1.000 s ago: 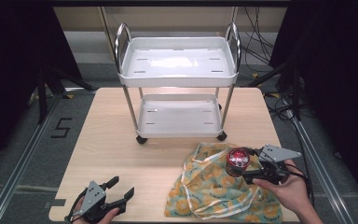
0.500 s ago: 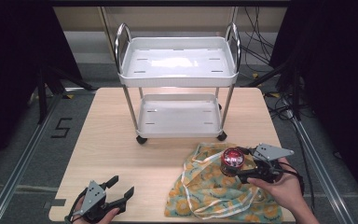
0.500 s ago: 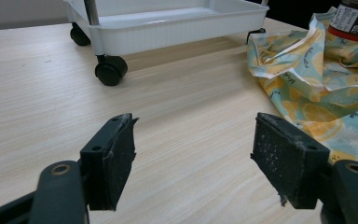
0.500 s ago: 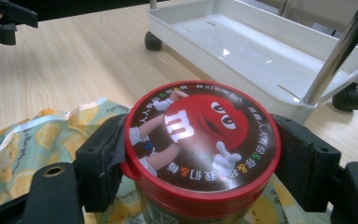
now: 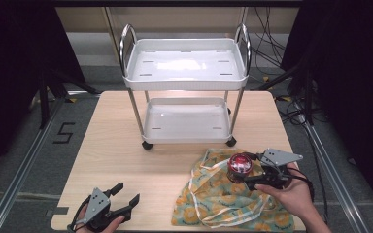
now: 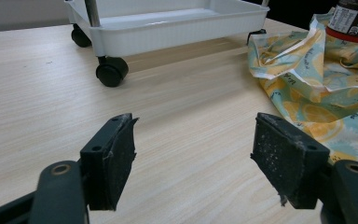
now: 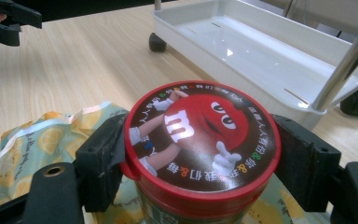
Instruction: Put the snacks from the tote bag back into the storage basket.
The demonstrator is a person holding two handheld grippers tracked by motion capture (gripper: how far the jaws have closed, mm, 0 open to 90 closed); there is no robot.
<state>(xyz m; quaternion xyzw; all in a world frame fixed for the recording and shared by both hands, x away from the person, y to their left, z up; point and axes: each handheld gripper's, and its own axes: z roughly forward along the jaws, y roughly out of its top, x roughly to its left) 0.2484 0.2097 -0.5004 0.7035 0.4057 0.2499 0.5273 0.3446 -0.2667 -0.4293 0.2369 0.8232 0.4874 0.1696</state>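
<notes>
Left tongs sit low at the near left corner, jaws spread wide with nothing between them, the left hand barely showing at the frame's bottom edge. Right tongs are out at the near right, jaws clamped tight from both sides, held level by the right hand, forearm angling in from the bottom right.

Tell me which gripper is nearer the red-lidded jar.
Right. The right gripper is clamped on the jar over the fruit-print bag; the left gripper sits open near the table's front-left corner.
</notes>
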